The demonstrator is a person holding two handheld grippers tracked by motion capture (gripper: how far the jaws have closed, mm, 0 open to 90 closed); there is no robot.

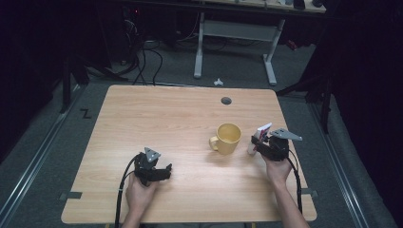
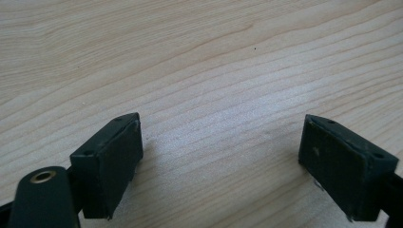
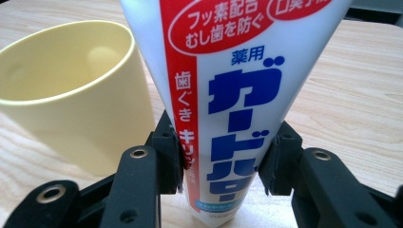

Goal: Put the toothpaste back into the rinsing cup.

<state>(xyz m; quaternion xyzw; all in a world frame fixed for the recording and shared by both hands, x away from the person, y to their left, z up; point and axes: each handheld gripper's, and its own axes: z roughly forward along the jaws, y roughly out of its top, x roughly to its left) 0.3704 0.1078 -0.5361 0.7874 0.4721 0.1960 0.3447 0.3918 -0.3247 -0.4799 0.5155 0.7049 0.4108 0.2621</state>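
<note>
A white toothpaste tube with red and blue Japanese print stands upright between my right gripper's jaws, and both pads press its sides. In the high view the tube rises at the table's right, just right of a yellow mug, with the right gripper shut on it. The mug is empty and stands upright, handle toward the left. My left gripper rests low over the table at the front left. Its jaws stand wide apart over bare wood, left gripper, with nothing between them.
The wooden table has a round cable hole near its far edge. Beyond the table stand a white desk frame and loose cables on the grey floor. Cables trail from both grippers toward the table's near edge.
</note>
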